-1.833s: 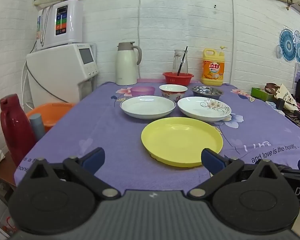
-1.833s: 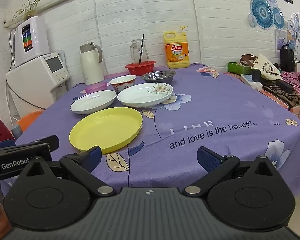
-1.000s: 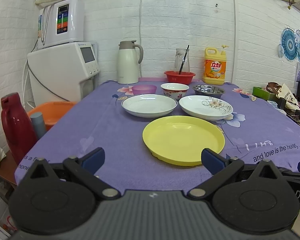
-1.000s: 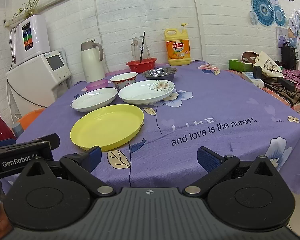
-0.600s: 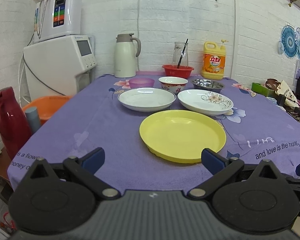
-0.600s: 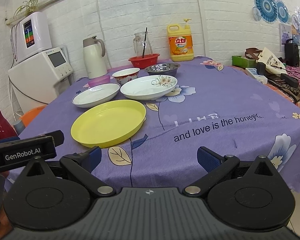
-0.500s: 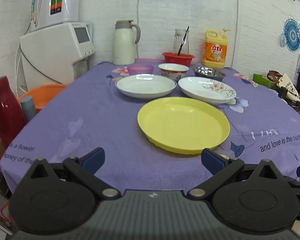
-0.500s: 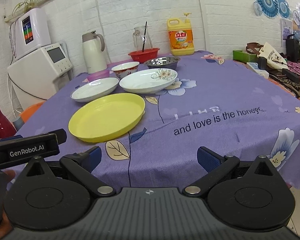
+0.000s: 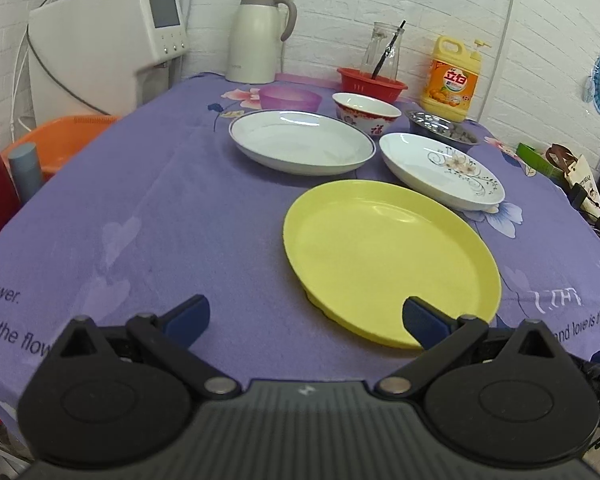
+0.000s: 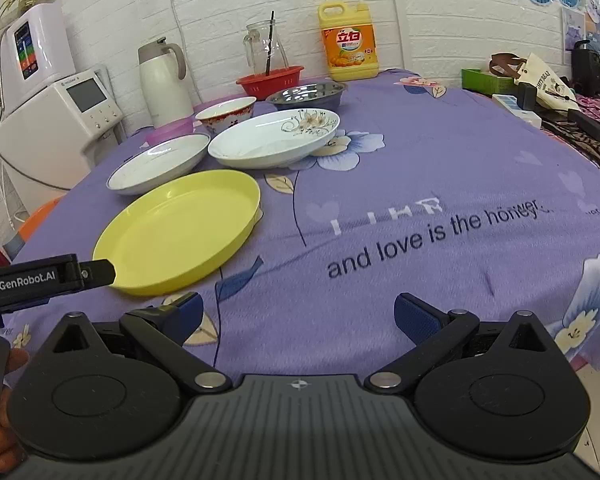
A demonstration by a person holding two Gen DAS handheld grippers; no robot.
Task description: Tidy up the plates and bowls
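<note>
A yellow plate (image 9: 388, 260) (image 10: 180, 228) lies nearest on the purple tablecloth. Behind it are a plain white plate (image 9: 300, 142) (image 10: 160, 162) and a flowered white plate (image 9: 440, 170) (image 10: 274, 138). Further back stand a red-patterned bowl (image 9: 366, 114) (image 10: 226, 114), a pink bowl (image 9: 290, 99) and a steel bowl (image 9: 440, 130) (image 10: 306, 94). My left gripper (image 9: 306, 318) is open and empty, low over the table's front edge, its right finger over the yellow plate's near rim. My right gripper (image 10: 298, 314) is open and empty, right of the yellow plate.
At the back stand a white thermos jug (image 9: 260, 36), a red basket (image 9: 370, 84) with a glass jar, and a yellow detergent bottle (image 9: 454, 76). A white appliance (image 9: 108, 40) and an orange basin (image 9: 56, 140) are off the left edge. Clutter lies at the far right (image 10: 540, 84).
Both grippers have moved forward and lower toward the table. The yellow plate now sits much closer, its near rim reaching the left gripper's right finger. No dish has moved.
</note>
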